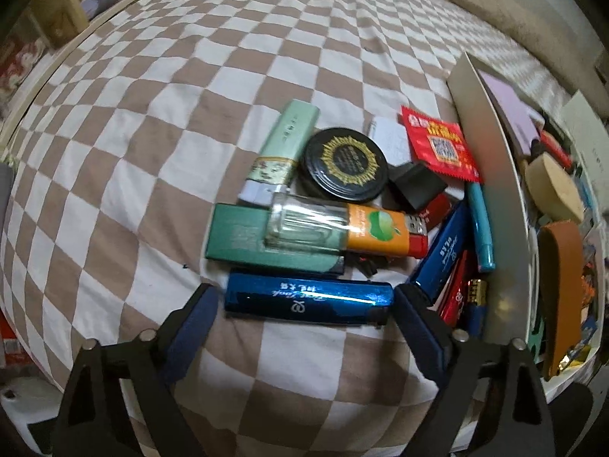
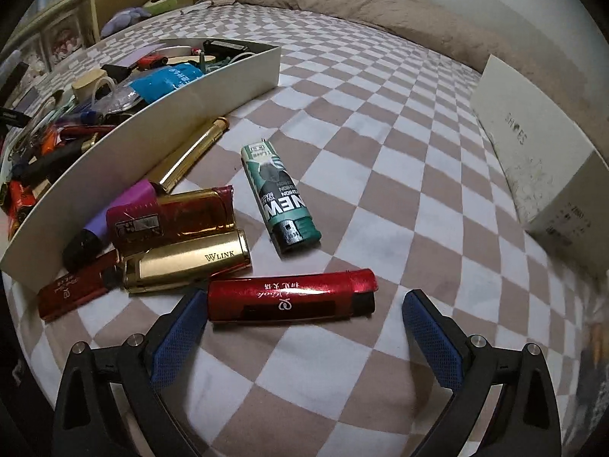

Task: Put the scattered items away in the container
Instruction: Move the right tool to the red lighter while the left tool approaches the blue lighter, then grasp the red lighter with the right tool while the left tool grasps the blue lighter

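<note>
One blue lighter (image 1: 307, 302) is framed by the left gripper (image 1: 304, 320), jaws apart; one red lighter (image 2: 291, 296) is framed by the right gripper (image 2: 300, 320), likewise spread.

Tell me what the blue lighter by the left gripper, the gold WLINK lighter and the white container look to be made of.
Blue lighter: glossy metallic shell, likely foil-wrapped or plated, given its bright streak of glare. Gold WLINK lighter: polished metal or metal-look plating, mirror-like with soft reflections. White container: matte, thin, flat walls, probably cardboard, though plastic cannot be ruled out.
</note>
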`<state>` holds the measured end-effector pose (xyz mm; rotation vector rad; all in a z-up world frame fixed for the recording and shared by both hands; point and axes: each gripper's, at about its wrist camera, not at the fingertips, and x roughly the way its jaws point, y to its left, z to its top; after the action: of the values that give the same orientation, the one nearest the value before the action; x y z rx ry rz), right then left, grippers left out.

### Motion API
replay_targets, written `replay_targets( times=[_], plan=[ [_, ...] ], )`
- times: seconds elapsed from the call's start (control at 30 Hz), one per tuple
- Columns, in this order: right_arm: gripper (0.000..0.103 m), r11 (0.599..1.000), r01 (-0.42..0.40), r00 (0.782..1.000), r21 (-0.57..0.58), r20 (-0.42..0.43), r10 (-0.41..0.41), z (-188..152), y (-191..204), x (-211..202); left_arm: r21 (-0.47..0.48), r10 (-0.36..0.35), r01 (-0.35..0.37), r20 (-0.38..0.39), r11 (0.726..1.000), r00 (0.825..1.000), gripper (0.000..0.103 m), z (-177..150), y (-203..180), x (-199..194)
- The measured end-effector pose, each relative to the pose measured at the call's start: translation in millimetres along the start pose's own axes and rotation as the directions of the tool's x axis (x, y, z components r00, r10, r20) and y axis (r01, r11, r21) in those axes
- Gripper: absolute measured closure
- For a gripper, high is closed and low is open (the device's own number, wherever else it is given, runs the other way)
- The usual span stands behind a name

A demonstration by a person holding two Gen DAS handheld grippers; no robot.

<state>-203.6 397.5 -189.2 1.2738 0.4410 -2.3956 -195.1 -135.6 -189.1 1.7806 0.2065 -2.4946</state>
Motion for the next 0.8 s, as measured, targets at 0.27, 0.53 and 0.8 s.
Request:
replay_targets(
  times=[0.27,0.53,0.8],
  plan=[
    [0.021,0.998,0.033,0.999,-0.051,0.039,-0.031,-2,14,-9,-0.037,-0.025,0.026,0.026,0.999,0.999,0.019,-10,6,-10],
    [0.021,0.994,0.093,0.992,-0.049,0.085,-0.088,-8,22,-9,-0.057,-0.045,0.047,0.042,0.997,0.998,0.02,-11,20,-13],
    [0.021,0.974,0.2,0.974,-0.109,0.133,-0.186,-11,37,-16,-0.027,0.011,-0.01,0.048,1.0,0.999,0.02,-14,-1,-12]
  ],
)
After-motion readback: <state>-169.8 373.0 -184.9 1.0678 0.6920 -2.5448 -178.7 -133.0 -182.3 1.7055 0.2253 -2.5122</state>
